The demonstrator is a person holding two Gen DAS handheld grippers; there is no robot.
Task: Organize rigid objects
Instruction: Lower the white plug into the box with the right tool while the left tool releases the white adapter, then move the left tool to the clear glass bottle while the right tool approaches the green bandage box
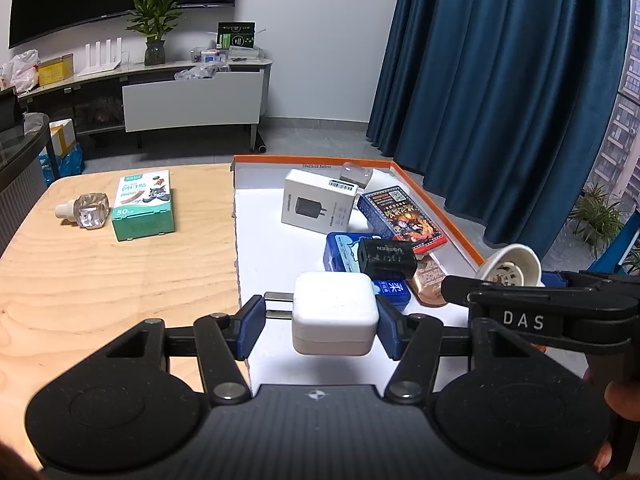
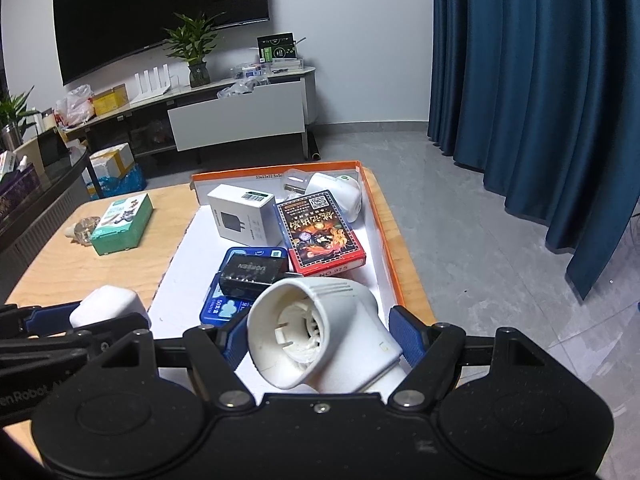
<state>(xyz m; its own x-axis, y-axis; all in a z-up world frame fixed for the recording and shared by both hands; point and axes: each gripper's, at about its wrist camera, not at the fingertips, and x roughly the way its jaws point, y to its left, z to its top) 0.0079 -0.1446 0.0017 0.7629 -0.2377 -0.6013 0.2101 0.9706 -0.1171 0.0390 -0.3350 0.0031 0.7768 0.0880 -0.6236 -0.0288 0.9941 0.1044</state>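
My left gripper (image 1: pixel 320 322) is shut on a white charger cube (image 1: pixel 335 300), whose prongs stick out to the left. It hangs over the near left edge of the orange-rimmed white tray (image 1: pixel 448 216). My right gripper (image 2: pixel 320 334) is shut on a white elbow-shaped lamp socket (image 2: pixel 340 304), with the socket's open mouth facing the camera, above the tray's near end (image 2: pixel 384 224). In the left wrist view, the socket (image 1: pixel 512 266) and the right gripper's black arm (image 1: pixel 520 316) show at the right. The charger cube (image 2: pixel 106 308) appears at the left of the right wrist view.
In the tray lie a white charger box (image 1: pixel 320 202), a card deck (image 1: pixel 400 216), a blue tin (image 1: pixel 340 250) with a black charger (image 1: pixel 386 258) on it, and a white plug adapter (image 2: pixel 336 194). A green box (image 1: pixel 144 204) and a glass bottle (image 1: pixel 86 210) sit on the wooden table.
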